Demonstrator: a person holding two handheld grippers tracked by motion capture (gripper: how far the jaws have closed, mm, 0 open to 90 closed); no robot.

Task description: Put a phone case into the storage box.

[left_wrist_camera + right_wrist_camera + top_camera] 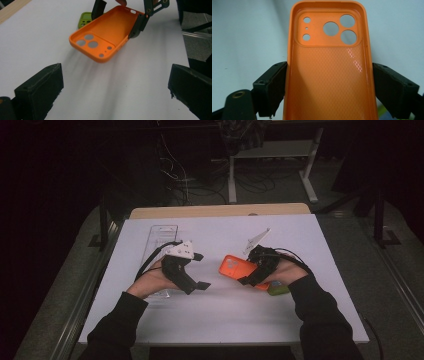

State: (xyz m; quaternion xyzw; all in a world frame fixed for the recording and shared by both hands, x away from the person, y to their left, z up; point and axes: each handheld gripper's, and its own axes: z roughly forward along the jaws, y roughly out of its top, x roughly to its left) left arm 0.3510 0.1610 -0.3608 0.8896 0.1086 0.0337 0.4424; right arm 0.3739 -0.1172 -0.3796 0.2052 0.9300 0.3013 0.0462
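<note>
Clamped across its long sides in the right gripper [329, 90]: orange phone case [329, 75], hollow side up, camera cut-outs at the far end, lifted off the white table [225, 315]. Spread wide and empty across from it, the left gripper [112, 92], with bare table between its jaws and the case's camera end. Just behind the right gripper, a green case [83, 20], flat on the table. Beyond the left gripper, a clear tray [160, 235], possibly empty; hard to tell. Pick-up done; hand-over or fitting apparently left. Plenty of open room ahead of the left gripper; table edges well apart.
</note>
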